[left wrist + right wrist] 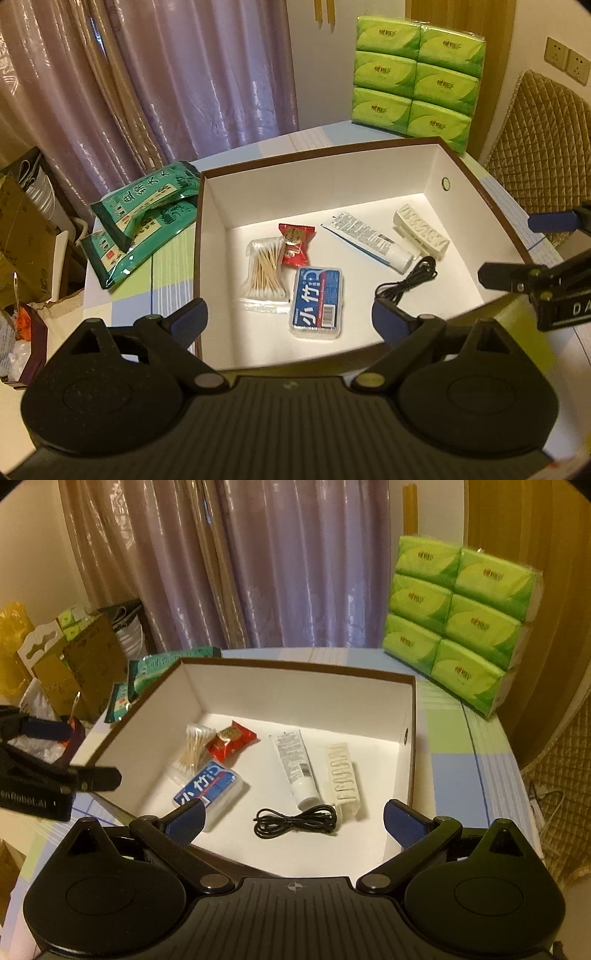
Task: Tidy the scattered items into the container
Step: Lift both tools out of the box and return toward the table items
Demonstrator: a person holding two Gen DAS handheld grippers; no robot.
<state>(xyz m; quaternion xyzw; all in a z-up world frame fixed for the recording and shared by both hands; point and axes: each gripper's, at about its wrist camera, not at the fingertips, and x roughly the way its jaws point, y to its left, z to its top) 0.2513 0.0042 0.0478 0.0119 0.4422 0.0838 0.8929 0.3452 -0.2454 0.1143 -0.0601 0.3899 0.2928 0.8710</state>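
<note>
Both grippers, left [290,317] and right [293,818], have jaws wide apart, holding nothing, above the box [332,177]. The cable [295,819] lies inside.

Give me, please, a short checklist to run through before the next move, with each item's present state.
1. Left gripper open and holding nothing: ok.
2. Right gripper open and holding nothing: ok.
3. Small items (cotton swabs, red sachet, blue case, tube, hair clip, black cable) lying inside the box: ok.
4. Green packets inside the box: not ok, on the table beside it.
5. Whether the green tissue packs count as scattered items: cannot tell.
</note>
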